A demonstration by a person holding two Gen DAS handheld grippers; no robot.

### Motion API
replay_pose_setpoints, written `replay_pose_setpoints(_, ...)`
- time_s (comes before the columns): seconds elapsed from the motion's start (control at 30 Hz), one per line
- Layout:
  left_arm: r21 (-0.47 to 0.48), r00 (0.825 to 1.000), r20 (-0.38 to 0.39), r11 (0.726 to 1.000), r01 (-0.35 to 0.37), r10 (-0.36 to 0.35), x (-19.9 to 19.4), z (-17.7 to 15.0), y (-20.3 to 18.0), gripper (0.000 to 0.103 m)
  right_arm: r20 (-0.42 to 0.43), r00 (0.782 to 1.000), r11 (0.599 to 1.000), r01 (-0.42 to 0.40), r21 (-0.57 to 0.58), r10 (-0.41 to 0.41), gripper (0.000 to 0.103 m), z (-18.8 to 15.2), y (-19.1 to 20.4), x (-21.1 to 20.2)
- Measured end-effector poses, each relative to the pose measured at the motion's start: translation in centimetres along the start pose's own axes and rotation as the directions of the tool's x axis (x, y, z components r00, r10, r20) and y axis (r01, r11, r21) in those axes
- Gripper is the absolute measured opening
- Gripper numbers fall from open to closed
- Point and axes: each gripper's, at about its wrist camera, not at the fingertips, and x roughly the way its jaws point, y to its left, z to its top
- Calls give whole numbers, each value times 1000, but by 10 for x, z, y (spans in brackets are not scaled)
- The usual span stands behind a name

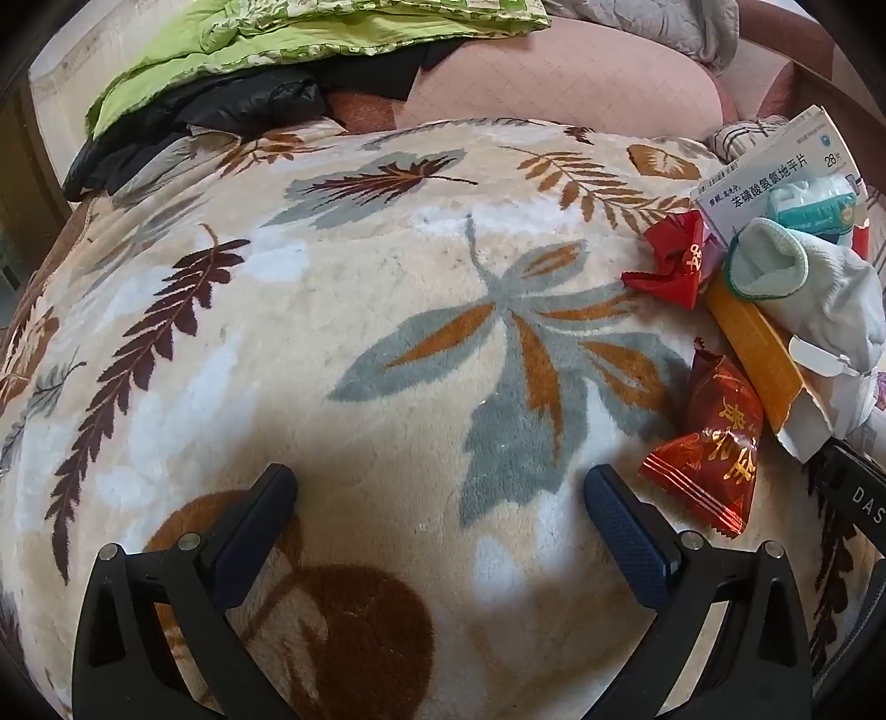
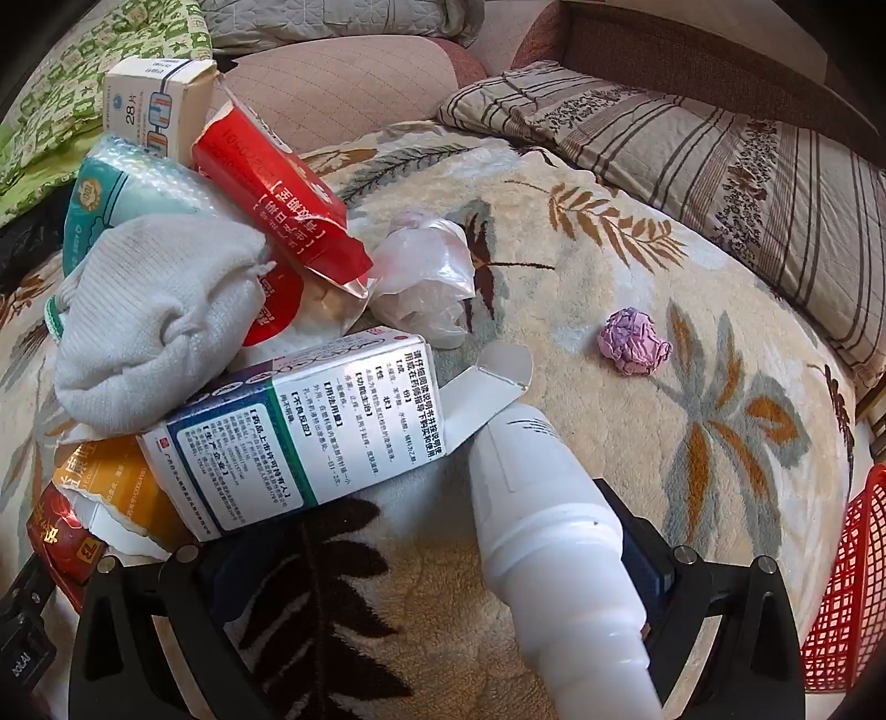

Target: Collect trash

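My left gripper (image 1: 440, 493) stands open over the leaf-patterned blanket (image 1: 387, 288), with nothing between its fingers. To its right lie a red candy wrapper (image 1: 714, 443), a crumpled red wrapper (image 1: 673, 260), an orange box (image 1: 753, 349) and a white sock (image 1: 803, 282). My right gripper (image 2: 426, 531) is open wide. A white plastic bottle (image 2: 542, 515) lies between its fingers, against the right one. A white-and-blue medicine box (image 2: 299, 437) with an open flap covers its left fingertip. Farther out are a crumpled plastic bag (image 2: 426, 277) and a purple paper ball (image 2: 634, 349).
The pile on the left also holds a torn red box (image 2: 282, 194), a sock (image 2: 155, 315), a tissue pack (image 2: 116, 194) and a small white box (image 2: 158, 105). A red mesh basket (image 2: 847, 587) stands at the right edge. Pillows (image 2: 692, 144) and a green quilt (image 1: 277, 39) lie behind.
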Motion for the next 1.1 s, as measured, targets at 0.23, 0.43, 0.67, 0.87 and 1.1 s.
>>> replay_pose_setpoints(0.23,21,1000,3,1000,-14,14,-5,-1,0,103,-20,999,999,-46,-11,45,103,-1,-3,-3)
replay_pose_setpoints(0.43,35,998,66,999,7,-9,-24,-4,-2,103,-5,995,987,-102,-123,102,103,-14,-23,-32)
replay_pose_setpoints(0.67,75,969,238,996,54,-70,-87,-21,-13,103,223,951,976,-216,-23,216,103,-36,-80,-121)
replay_pose_setpoints(0.87,182,923,353,979,96,-156,-150,-60,-28,103,306,933,977,-147,-153,188,103,-75,-83,-179)
replay_pose_setpoints(1.1,313,897,384,945,96,-218,-186,-119,-32,103,437,894,981,-16,-192,100,102,-107,-88,-210)
